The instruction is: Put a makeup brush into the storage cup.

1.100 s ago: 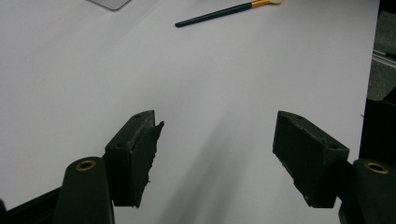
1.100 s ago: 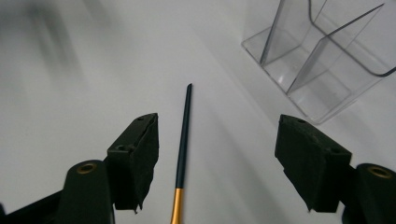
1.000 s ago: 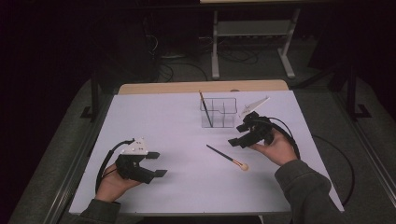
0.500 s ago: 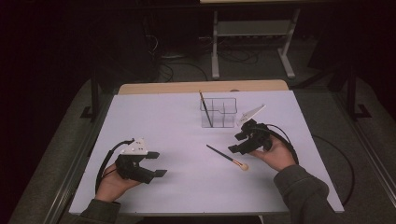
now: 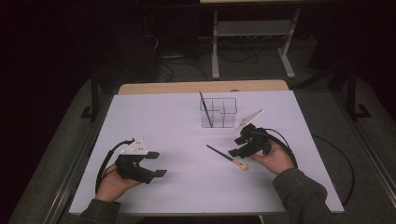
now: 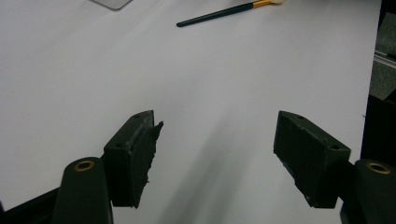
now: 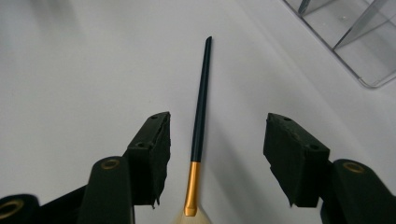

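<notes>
Straddling the makeup brush, the right gripper has its jaws still apart on either side of the dark handle; they have just been closing, but the pads do not press on it yet and it lies free on the white table. The left gripper rests near the front left edge, jaws wide and holding nothing, well apart from the brush.

The brush lies flat just in front of the right hand. In the high view its long axis runs diagonally: pale bristles toward the person and the right, thin dark tip toward the far left. In the right gripper view the handle runs almost straight away from the camera, gold ferrule nearest.

My guess is the main risk is a poor pinch: the handle is thin and round and sits closer to one pad than the other, so closing could roll or push it sideways, or tip it up. Coming down too hard could jam the pads on the table.

Farther off stands the clear divided organizer, another brush leaning in its left compartment
</notes>
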Available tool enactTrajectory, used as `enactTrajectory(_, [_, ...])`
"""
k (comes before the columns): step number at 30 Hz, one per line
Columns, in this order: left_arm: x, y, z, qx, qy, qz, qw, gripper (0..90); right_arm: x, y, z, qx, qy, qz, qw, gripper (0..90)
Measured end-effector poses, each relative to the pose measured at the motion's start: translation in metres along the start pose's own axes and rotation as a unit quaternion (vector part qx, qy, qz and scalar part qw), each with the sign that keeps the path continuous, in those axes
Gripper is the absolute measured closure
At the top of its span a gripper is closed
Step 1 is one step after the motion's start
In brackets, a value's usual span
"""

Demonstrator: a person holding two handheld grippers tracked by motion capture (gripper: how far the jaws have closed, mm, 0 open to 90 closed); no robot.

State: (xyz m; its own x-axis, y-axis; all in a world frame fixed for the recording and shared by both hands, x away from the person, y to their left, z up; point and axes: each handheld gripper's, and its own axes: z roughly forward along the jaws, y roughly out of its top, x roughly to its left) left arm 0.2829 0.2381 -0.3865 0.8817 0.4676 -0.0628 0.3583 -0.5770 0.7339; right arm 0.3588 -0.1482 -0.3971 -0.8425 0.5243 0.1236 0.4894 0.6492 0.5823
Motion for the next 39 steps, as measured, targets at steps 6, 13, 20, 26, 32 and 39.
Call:
enactTrajectory(6, [0.000,0.000,0.000,-0.001,0.001,0.000,1.0000,29.3,0.002,-0.002,0.005,0.009,0.001,-0.006,0.9999,44.3])
enactTrajectory(13, [0.001,0.000,-0.001,0.000,0.001,0.001,1.0000,29.3,0.005,-0.007,0.012,0.017,0.007,-0.010,0.9998,49.9])
enactTrajectory(20, [0.001,-0.001,-0.001,0.000,0.001,-0.002,1.0000,29.2,0.008,-0.011,0.018,0.030,0.006,-0.020,0.9993,54.4])
enactTrajectory(26, [0.001,-0.001,-0.001,0.001,0.001,-0.001,1.0000,29.2,0.009,-0.013,0.021,0.041,0.008,-0.019,0.9989,59.7])
enactTrajectory(32, [0.001,-0.001,0.000,0.001,-0.001,0.002,1.0000,29.0,0.009,-0.015,0.025,0.050,0.009,-0.023,0.9984,63.6])
enactTrajectory(39, [0.001,-0.001,0.000,0.004,-0.002,0.005,1.0000,28.9,0.008,-0.016,0.028,0.056,0.013,-0.027,0.9980,67.5])
